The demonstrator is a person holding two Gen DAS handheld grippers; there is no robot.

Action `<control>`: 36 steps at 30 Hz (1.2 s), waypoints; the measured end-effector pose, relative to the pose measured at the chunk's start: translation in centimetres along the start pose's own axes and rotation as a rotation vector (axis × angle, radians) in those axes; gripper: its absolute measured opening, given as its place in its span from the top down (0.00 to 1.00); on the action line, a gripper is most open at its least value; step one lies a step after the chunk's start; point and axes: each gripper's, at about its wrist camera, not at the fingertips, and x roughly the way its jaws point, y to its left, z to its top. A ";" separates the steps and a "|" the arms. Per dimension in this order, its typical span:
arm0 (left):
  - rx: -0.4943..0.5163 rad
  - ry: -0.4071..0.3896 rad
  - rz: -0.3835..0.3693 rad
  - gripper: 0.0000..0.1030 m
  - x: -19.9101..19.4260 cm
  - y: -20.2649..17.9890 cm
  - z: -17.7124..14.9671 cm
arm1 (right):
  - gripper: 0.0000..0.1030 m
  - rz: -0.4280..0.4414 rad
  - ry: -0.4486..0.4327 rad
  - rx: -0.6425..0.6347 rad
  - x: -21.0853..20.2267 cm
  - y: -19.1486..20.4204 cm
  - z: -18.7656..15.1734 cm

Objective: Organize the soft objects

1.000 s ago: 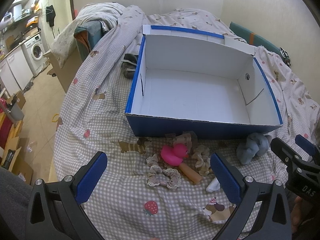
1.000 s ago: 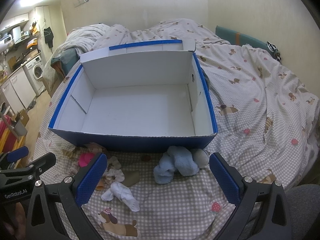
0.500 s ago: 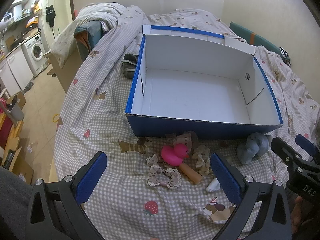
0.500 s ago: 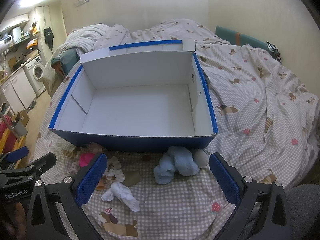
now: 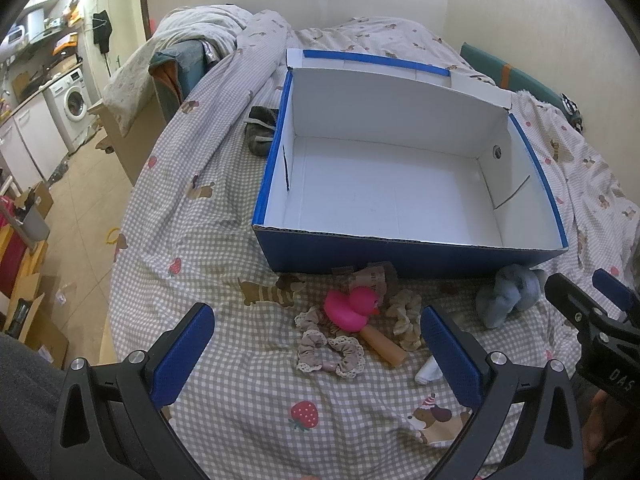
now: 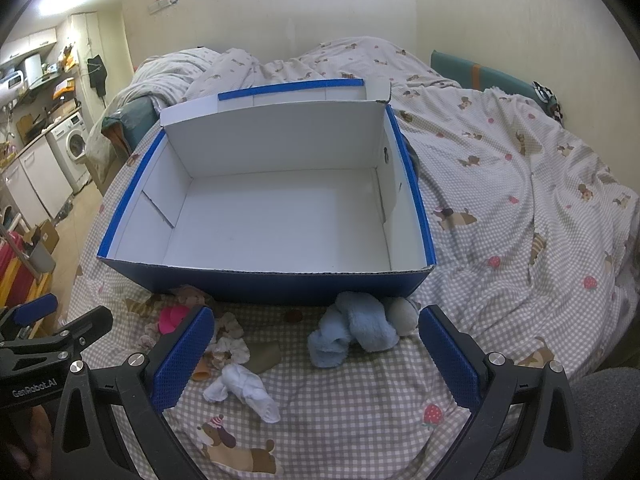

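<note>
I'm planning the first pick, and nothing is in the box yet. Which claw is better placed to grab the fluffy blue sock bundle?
Right. The blue sock bundle lies centred between the open right claw, while it sits off beside the left claw, which frames the pink duck.

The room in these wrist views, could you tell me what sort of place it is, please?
Most likely a small studio flat: a bed with an animal-print checked duvet fills the foreground, while a white front-loading washing machine and white kitchen cabinets stand just beyond it.

Duck (image 5: 351, 306) and sock (image 6: 244, 391) lie before box (image 5: 400, 258).
</note>
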 end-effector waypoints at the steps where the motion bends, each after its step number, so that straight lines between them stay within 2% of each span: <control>1: 0.002 -0.001 0.001 0.00 0.0 0.0 -0.1 | 0.00 0.001 0.001 -0.001 0.0 -0.1 0.0; 26: 0.008 0.011 0.006 0.00 0.0 -0.1 0.0 | 0.00 0.019 0.034 0.010 0.6 -0.1 0.0; 29: -0.004 0.004 0.030 0.00 -0.2 0.5 0.4 | 0.00 0.079 0.098 0.033 1.4 -0.5 0.4; 33: -0.048 0.036 0.069 0.00 0.2 2.0 0.7 | 0.00 0.220 0.276 0.102 3.9 -1.2 0.4; 36: -0.055 0.054 0.107 0.00 0.4 2.7 0.8 | 0.00 0.269 0.401 0.133 5.9 -1.1 -0.5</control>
